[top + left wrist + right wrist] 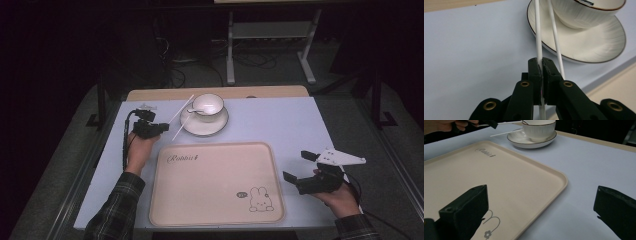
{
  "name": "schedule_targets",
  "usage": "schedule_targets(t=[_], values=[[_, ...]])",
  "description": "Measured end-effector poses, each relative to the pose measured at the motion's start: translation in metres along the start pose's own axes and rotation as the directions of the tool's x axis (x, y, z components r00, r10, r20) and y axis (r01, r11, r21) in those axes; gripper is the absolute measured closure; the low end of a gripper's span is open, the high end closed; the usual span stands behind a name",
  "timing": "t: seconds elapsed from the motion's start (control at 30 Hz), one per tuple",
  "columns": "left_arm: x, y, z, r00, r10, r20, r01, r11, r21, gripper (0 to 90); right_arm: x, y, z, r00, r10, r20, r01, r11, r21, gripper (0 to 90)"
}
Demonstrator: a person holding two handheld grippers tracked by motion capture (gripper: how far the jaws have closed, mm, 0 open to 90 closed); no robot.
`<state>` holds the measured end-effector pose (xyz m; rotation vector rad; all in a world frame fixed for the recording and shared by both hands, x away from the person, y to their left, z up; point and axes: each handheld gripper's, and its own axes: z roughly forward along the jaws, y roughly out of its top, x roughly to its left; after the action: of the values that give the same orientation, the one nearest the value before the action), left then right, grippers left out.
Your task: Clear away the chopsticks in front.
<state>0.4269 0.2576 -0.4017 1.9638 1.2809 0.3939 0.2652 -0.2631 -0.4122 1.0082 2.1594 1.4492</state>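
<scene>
Nearest us, our left gripper (542,71) pinches one white chopstick (538,35), its long axis running toward the cup (208,104) and saucer (204,125); the second chopstick (555,40) lies just beside. Our right gripper (300,167) hangs with jaws apart beside the tray (216,182).

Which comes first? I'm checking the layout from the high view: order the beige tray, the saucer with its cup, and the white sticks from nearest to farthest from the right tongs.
1. Beige tray: just left of the right tongs.
2. Saucer with cup: farther, up-left, beyond the tray.
3. White sticks: farthest, at the saucer's left, one clamped in the left tongs.
</scene>
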Motion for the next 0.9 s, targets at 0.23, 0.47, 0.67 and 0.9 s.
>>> schedule_targets(t=[0.23, 0.47, 0.67, 0.9], values=[[0.003, -0.021, -0.03, 1.0, 0.003, 0.003, -0.003, 0.9998, -0.017, 85.7, 0.001, 0.0, 0.0, 1.0, 0.001, 0.003, -0.001, 1.0, 0.003, 0.0], [-0.001, -0.046, -0.063, 0.9998, -0.009, 0.018, 0.009, 0.9997, -0.023, 85.7, 0.001, 0.0, 0.001, 1.0, -0.002, 0.005, 0.002, 1.0, 0.003, 0.0], [-0.014, -0.062, -0.089, 0.9987, 0.002, 0.051, 0.0, 0.9986, -0.054, 85.7, 0.002, 0.001, 0.001, 1.0, -0.008, 0.004, 0.008, 1.0, 0.005, 0.0], [-0.036, -0.08, -0.1, 0.9923, 0.026, 0.121, -0.02, 0.9988, -0.045, 85.6, 0.001, 0.001, 0.001, 1.0, -0.006, 0.007, 0.006, 1.0, 0.005, 0.0]])
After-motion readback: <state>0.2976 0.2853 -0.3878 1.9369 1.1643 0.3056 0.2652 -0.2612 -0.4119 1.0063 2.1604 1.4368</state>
